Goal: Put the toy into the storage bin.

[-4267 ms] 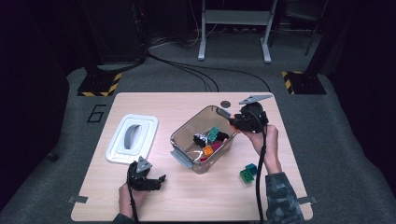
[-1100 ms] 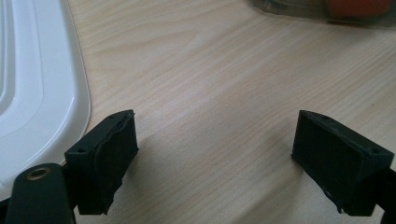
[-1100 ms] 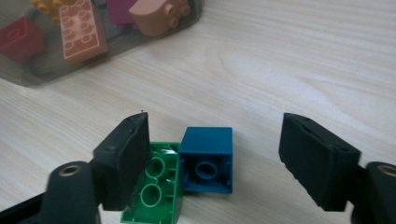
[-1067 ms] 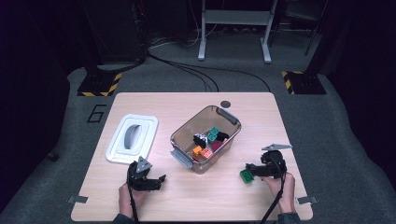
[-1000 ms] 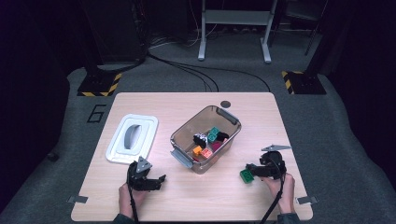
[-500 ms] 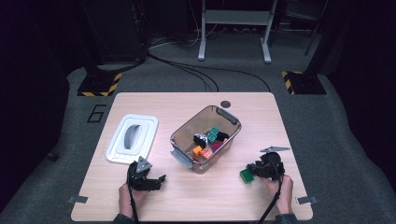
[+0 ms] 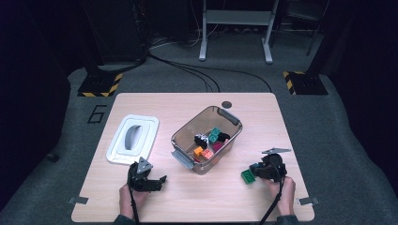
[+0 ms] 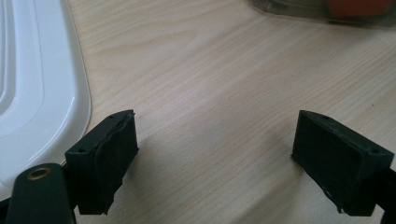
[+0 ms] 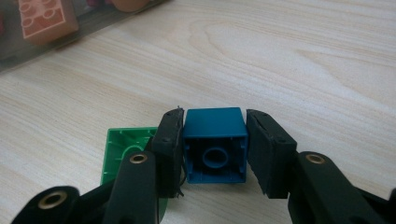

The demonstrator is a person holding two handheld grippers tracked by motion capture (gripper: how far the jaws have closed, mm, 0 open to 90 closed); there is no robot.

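A blue brick (image 9: 215, 140) lies on its side on the wooden table, hollow underside toward the camera. My right gripper (image 9: 215, 116) is shut on it, the pads pressing its two sides; the jaws have just been closing around it. A green brick (image 9: 123, 149) lies against the left jaw. In the high view the right gripper (image 7: 257, 169) sits at the table's front right with the green brick (image 7: 248, 176) beside it. My left gripper (image 7: 157, 182) rests near the front left, open, its jaws (image 8: 215, 140) wide apart over bare wood.
A clear bin (image 7: 233, 117) with several coloured bricks stands mid-table; its wall (image 9: 46, 46) shows an orange brick (image 9: 46, 21) behind it. The white lid (image 7: 133, 138) lies at the left, its edge (image 8: 37, 84) beside my left jaw. A small dark disc (image 7: 227, 104) lies behind the bin.
Since the oldest frame my right hand has come from the bin's far corner down to the front right of the table. Over the last second neither hand has visibly moved.
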